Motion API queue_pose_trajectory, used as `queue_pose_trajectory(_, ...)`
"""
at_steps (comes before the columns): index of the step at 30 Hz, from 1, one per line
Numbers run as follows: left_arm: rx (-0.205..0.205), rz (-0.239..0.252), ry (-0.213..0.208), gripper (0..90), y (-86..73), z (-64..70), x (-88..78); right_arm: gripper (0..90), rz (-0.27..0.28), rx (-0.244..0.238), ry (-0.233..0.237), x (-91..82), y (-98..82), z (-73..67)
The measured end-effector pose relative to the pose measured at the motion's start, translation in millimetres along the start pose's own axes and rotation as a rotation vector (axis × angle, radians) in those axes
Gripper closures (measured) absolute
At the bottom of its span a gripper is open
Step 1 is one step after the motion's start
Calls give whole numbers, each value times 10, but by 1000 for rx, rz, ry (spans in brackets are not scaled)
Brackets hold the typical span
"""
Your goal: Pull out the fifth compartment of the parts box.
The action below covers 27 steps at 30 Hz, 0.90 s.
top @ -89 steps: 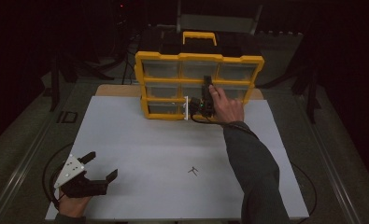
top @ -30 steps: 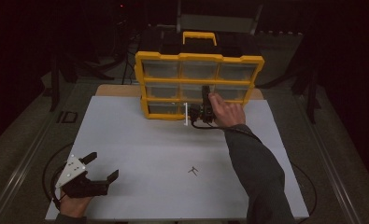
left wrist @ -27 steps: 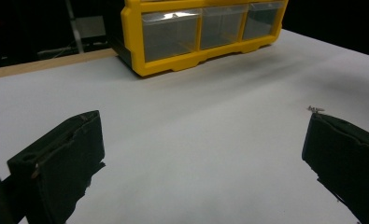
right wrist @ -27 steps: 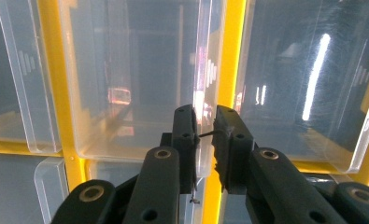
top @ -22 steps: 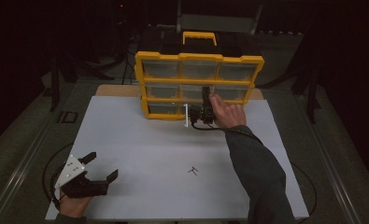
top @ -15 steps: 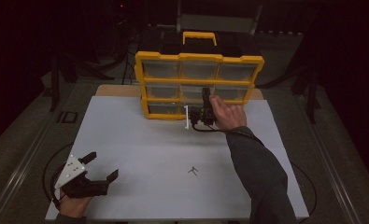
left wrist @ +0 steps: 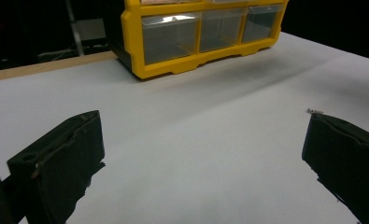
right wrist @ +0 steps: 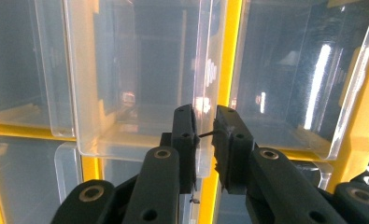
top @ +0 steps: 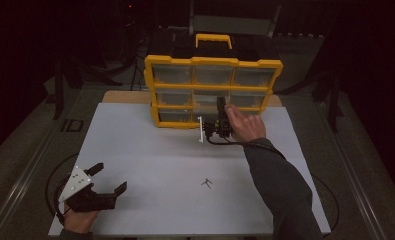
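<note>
A yellow organiser with clear drawers stands upright at the far edge of the white surface; a small dark object lies well apart from it, near the middle. The right gripper is at the bottom row, just beside a drawer drawn out — the right gripper view shows the jaws pinching the edge of that clear drawer. The left gripper rests near the surface's left corner, jaws spread wide, nothing between them.

Chair behind table; dark surroundings.
</note>
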<state>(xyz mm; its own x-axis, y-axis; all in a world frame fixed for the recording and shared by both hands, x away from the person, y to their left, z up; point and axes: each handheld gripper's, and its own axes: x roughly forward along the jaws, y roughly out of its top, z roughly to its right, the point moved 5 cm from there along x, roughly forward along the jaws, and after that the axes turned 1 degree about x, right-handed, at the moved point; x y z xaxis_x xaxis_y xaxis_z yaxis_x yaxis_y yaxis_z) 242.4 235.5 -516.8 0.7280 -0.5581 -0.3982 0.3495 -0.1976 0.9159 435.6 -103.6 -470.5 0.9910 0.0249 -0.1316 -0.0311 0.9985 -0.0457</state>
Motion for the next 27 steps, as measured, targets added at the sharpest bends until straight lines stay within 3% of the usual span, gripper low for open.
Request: queue_pose_trajectory(27,0,-6,1,0,3,1,2,783,29,-11,13,-236,-12,-4)
